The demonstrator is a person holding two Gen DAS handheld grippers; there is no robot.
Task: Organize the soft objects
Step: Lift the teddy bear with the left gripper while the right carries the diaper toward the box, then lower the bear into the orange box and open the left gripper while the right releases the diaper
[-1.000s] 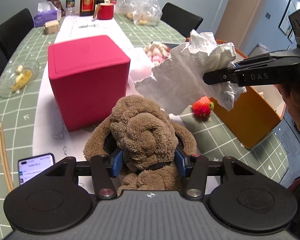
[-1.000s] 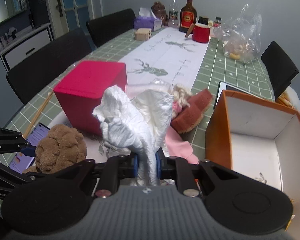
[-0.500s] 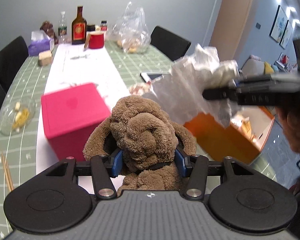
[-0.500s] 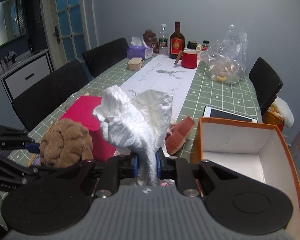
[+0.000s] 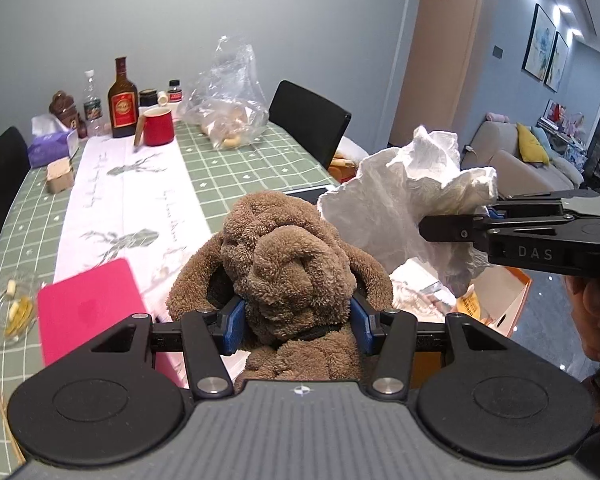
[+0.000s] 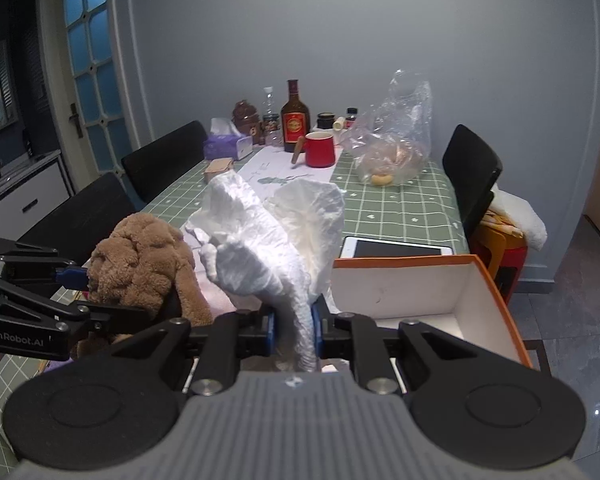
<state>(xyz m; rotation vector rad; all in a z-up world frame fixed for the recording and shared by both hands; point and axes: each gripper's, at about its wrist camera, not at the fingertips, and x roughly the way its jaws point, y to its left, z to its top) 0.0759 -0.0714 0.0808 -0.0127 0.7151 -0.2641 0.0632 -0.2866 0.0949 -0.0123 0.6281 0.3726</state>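
My left gripper (image 5: pixel 298 326) is shut on a brown plush dog (image 5: pixel 288 264), its blue pads pressing the toy's neck, and holds it up above the table. In the right wrist view the same plush dog (image 6: pixel 144 260) hangs at the left in the left gripper (image 6: pixel 80 292). My right gripper (image 6: pixel 294 330) is shut on a crumpled white tissue (image 6: pixel 272 240), which stands up between its pads. From the left wrist view the tissue (image 5: pixel 404 208) and right gripper (image 5: pixel 460 220) sit to the right of the dog. An open orange box (image 6: pixel 496 296) with a white inside lies below and right.
A pink box (image 5: pixel 88 308) stands on the green checked table (image 5: pixel 240 160) at lower left. A white tablet (image 6: pixel 396 248) lies behind the orange box. At the far end are a bottle (image 6: pixel 295 120), a red mug (image 6: pixel 319 148), a plastic bag (image 6: pixel 396 140) and a tissue pack (image 5: pixel 52 146). Black chairs (image 6: pixel 472 176) ring the table.
Both grippers have risen with their loads: the table, pink box and orange box have dropped lower in both views. The grips on the dog and the tissue are unchanged.
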